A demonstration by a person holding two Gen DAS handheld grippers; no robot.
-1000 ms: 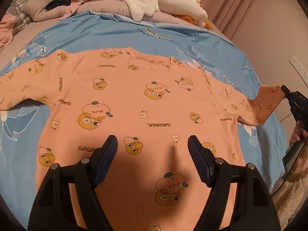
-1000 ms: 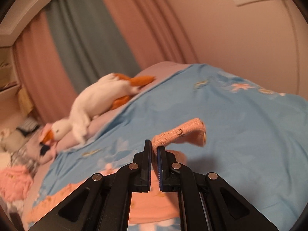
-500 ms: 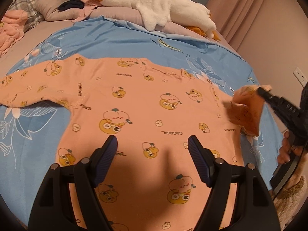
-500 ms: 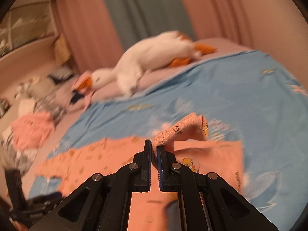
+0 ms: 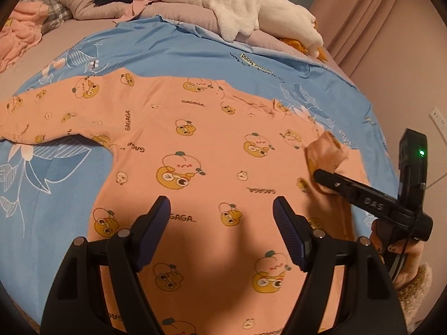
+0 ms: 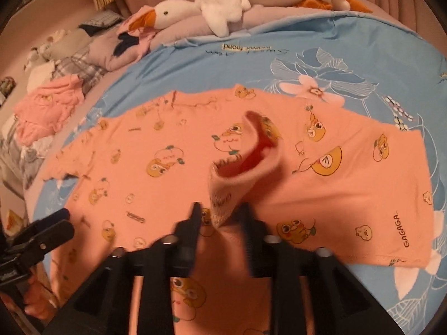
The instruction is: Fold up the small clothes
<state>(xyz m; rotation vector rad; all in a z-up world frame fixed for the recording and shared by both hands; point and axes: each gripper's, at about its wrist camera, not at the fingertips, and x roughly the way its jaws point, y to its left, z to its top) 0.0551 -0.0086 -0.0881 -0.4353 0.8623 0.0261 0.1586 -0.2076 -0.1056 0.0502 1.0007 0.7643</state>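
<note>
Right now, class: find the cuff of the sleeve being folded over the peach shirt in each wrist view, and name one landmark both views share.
Left wrist view: sleeve cuff at the right edge, beside the right gripper.
Right wrist view: the cuff sits centre, just above the gripper.
Shared landmark: the plush goose at the bed's far end.

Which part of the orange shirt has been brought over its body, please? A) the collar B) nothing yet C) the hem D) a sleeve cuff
D: the sleeve cuff lies over the orange shirt between the fingers of the right gripper.
</note>
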